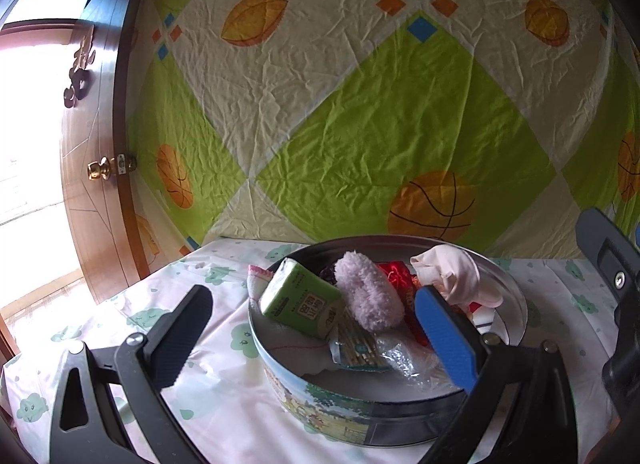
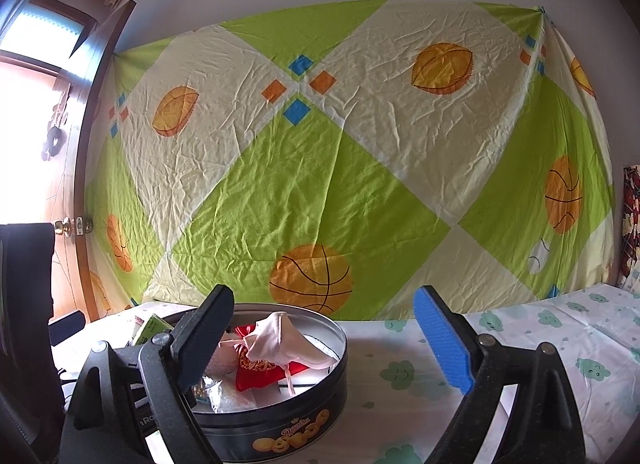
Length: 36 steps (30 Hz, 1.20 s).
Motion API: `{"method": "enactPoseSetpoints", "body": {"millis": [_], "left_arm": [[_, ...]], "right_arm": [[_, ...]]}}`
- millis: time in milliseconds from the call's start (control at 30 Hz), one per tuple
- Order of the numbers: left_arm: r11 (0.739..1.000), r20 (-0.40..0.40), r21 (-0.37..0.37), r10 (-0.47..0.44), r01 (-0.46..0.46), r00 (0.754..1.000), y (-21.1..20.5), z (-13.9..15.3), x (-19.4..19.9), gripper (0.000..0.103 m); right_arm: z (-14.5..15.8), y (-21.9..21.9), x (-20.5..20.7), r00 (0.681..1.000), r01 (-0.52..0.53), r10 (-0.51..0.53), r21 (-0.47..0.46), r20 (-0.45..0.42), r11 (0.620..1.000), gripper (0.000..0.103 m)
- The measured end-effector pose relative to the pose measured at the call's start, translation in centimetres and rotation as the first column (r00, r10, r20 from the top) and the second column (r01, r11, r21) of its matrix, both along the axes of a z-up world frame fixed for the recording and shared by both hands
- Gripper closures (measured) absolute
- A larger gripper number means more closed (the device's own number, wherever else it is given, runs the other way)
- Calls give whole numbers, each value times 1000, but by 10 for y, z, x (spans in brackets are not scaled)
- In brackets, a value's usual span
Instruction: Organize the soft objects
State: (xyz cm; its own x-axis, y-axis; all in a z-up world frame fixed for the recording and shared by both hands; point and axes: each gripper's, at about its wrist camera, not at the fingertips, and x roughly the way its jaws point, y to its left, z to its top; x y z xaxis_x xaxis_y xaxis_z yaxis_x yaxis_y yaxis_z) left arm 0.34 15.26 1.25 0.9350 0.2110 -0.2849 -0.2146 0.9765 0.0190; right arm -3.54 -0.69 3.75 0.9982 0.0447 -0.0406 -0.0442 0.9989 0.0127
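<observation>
Nearest in the left wrist view: left gripper point(image 1: 316, 340), fingers spread wide with nothing clamped between them, the black one point(image 1: 186, 338) over the cloud-print cloth point(image 1: 224, 396) on the desk, the blue-padded one point(image 1: 446, 338) reaching in above the round tin point(image 1: 320, 400). No pad seen pressing on anything.

Inside the tin, just past the fingers: crinkled clear plastic point(image 1: 404, 360) and a small packet of pale sticks point(image 1: 358, 346) on the tin's floor. Behind these, a green tissue pack point(image 1: 298, 298) leaning toward the left wall, a fluffy lilac piece point(image 1: 368, 292) lying diagonally beside it, a red pouch point(image 1: 394, 274) partly hidden behind, and a pale pink cloth point(image 1: 452, 274) draped at the right, near the blue pad's tip. Farther right, the black body of the other gripper at the frame's edge.

Nearest in the right wrist view: right gripper point(image 2: 324, 340), fingers likewise standing wide apart, empty, the black one point(image 2: 206, 334) in front of the tin's near-left part, the blue one point(image 2: 442, 344) over bare cloth well right of the tin. Pink cloth and red pouch resting in the tin, touched by neither finger.

Beyond the desk: a green-and-cream sheet with basketball prints point(image 1: 360, 104) hung across the wall, a wooden door with a brass knob point(image 1: 98, 170) at the left.
</observation>
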Motion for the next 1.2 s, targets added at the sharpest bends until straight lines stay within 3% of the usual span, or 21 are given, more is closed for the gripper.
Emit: {"method": "enactPoseSetpoints", "body": {"millis": [367,1200], "left_arm": [[999,-14,-40,-10,9,1000,4,0,1,0],[1000,-26,-3,-4,3,1000,-1,-2,2,0]], "right_arm": [[-1,1,4,1000,0,0,-10,-24,1000,10],[-2,1,4,1000,2,-3,-11,-27,1000,9]]}}
